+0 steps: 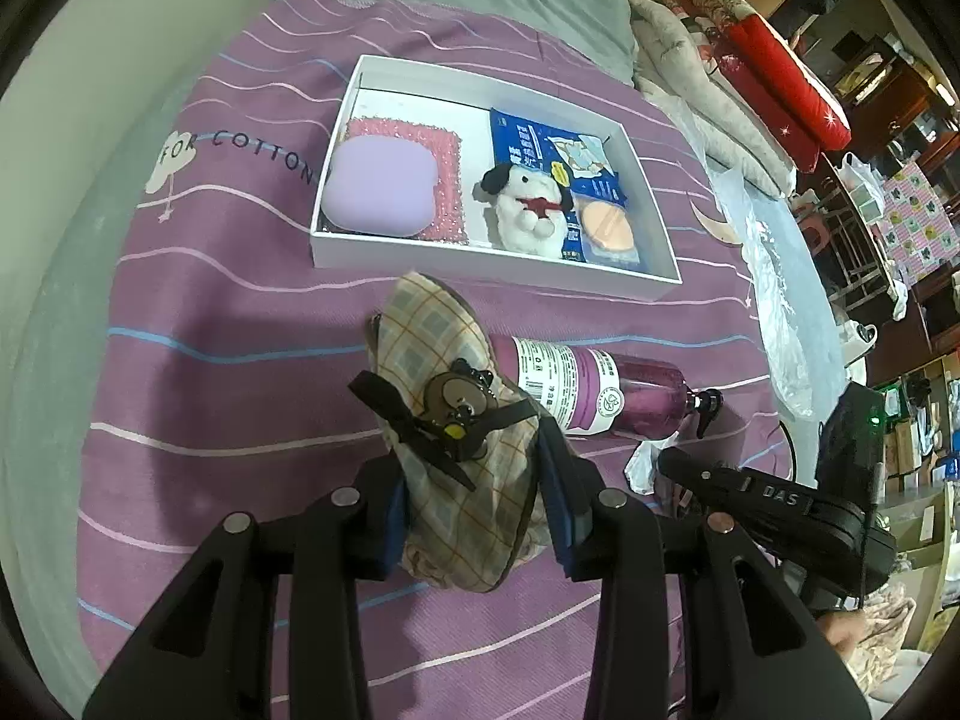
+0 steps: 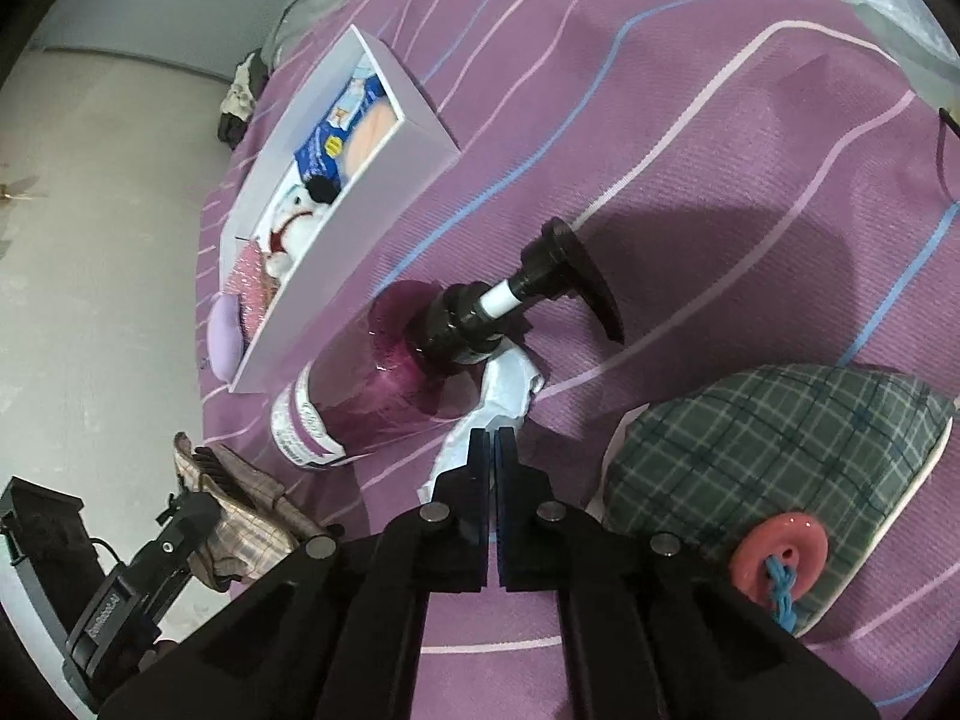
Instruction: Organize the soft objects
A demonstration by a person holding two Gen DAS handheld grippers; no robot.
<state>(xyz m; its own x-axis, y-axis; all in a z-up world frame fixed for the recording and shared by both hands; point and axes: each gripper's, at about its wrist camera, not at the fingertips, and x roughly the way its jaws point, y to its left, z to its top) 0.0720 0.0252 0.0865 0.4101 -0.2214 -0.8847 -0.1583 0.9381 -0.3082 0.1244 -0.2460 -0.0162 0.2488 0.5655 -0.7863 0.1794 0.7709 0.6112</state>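
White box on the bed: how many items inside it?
5 in the white rectangular cardboard box: lilac rounded pad over pink fuzzy cloth on its left; white plush dog, blue printed packet, round orange puff on its right. More may lie underneath.

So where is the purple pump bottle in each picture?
Left wrist view: the purple pump bottle lies on its side just right of centre, beside the plaid pouch held in the left tongs.
Right wrist view: the bottle lies at centre, pump pointing right, just beyond the shut right tongs.
Shared landmark: the white box, just past the bottle in both.
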